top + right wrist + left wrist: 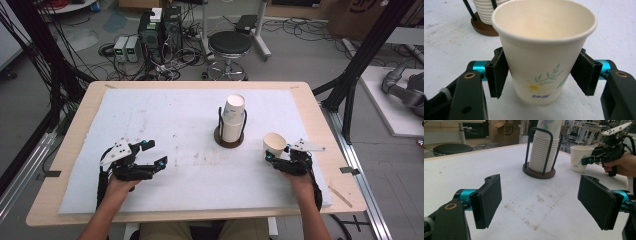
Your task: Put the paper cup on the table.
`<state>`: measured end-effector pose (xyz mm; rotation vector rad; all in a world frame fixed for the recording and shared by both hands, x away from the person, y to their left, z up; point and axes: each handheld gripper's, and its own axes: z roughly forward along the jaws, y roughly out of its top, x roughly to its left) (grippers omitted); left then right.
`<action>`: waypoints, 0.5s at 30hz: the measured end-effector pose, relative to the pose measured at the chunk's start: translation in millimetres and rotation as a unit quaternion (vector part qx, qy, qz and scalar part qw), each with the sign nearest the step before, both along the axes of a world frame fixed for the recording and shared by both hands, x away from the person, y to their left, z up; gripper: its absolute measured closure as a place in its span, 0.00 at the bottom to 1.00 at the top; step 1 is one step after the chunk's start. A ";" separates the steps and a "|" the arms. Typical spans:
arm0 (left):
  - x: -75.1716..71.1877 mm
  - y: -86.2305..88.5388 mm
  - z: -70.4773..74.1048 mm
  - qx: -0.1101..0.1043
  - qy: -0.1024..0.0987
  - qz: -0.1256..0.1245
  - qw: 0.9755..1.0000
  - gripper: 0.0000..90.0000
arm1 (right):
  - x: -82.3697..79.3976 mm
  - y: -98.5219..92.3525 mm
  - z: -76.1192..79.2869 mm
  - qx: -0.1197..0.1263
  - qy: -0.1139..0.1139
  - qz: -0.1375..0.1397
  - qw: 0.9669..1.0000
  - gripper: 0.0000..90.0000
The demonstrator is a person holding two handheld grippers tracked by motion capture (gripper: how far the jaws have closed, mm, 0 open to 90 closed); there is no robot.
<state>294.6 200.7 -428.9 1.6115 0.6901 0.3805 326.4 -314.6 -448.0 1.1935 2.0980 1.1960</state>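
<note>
So from above, the right gripper has its jaws round a paper cup at about four o'clock from the cup stack in its rack. Left gripper sits wide open over the white mat, holding nothing.

Left gripper view: cup stands upright just beside the rack.

Right gripper view: both pads touch the cup, standing on the mat.

White paper cup with a daisy print stands upright, mouth open, on the white mat.
</note>
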 end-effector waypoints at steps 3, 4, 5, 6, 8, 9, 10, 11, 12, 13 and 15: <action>0.1 -0.6 -0.3 -0.001 0.001 0.000 1.000 0.22 | -1.3 -1.5 -0.5 0.001 0.004 0.000 1.000 0.36; 0.1 -0.7 -0.2 0.000 0.001 0.000 1.000 0.22 | -1.6 -1.5 -0.4 0.001 0.005 -0.001 1.000 0.35; 0.1 -0.9 -0.3 0.000 0.001 0.000 1.000 0.22 | -2.0 -1.3 -0.3 0.003 0.008 -0.002 1.000 0.34; 0.0 -0.8 -0.2 0.001 0.002 -0.001 1.000 0.22 | -2.1 -1.5 -0.1 0.007 0.007 -0.002 1.000 0.31; 0.0 -0.6 -0.2 0.001 0.002 0.000 1.000 0.21 | -2.8 -2.0 1.1 0.014 0.014 -0.011 1.000 0.23; 0.0 -0.2 0.0 0.001 0.003 0.000 1.000 0.21 | -3.3 -2.6 1.6 0.017 0.018 -0.015 1.000 0.23; 0.0 -0.1 0.1 0.000 0.002 0.001 1.000 0.21 | -4.3 -3.7 2.1 0.020 0.021 -0.013 1.000 0.23; -0.1 0.1 0.2 0.000 0.002 0.003 1.000 0.21 | -5.8 -4.7 2.7 0.019 0.019 -0.015 1.000 0.23; -0.1 0.2 0.4 0.000 0.003 0.004 1.000 0.21 | -7.9 -5.9 3.8 0.020 0.020 -0.016 0.999 0.23; -0.1 0.6 0.6 0.001 0.002 0.004 1.000 0.21 | -10.2 -7.0 5.0 0.022 0.020 -0.013 0.999 0.23; -0.2 0.8 0.7 0.000 0.003 0.005 1.000 0.21 | -16.0 -9.4 7.6 0.022 0.006 -0.004 1.000 0.23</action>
